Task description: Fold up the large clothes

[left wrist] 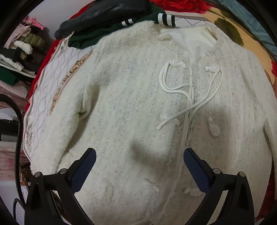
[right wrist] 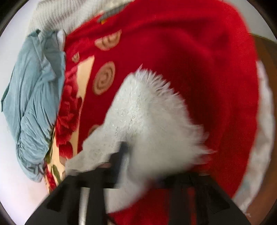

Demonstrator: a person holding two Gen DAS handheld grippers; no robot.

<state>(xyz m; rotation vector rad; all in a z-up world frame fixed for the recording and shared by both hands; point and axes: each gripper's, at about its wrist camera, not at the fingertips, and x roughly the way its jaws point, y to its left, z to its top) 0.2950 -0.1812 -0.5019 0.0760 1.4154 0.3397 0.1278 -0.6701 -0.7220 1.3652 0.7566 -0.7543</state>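
Note:
A fluffy cream cardigan (left wrist: 131, 107) with white drawstrings (left wrist: 187, 97) lies flat, front up, filling the left wrist view. My left gripper (left wrist: 139, 161) hovers just above its lower middle, jaws wide open and empty. In the blurred right wrist view, my right gripper (right wrist: 138, 155) is shut on a fuzzy white piece of the cardigan (right wrist: 147, 114), which drapes over the fingers and hides the tips. It is held above a red blanket (right wrist: 199, 52).
A quilted white cover (left wrist: 50, 90) lies under the cardigan's left side. Dark green and black clothes (left wrist: 103, 19) are piled at the far edge. Shelves of folded clothes (left wrist: 19, 52) stand at left. A blue garment (right wrist: 34, 103) and a grey knit (right wrist: 65, 13) lie beside the red blanket.

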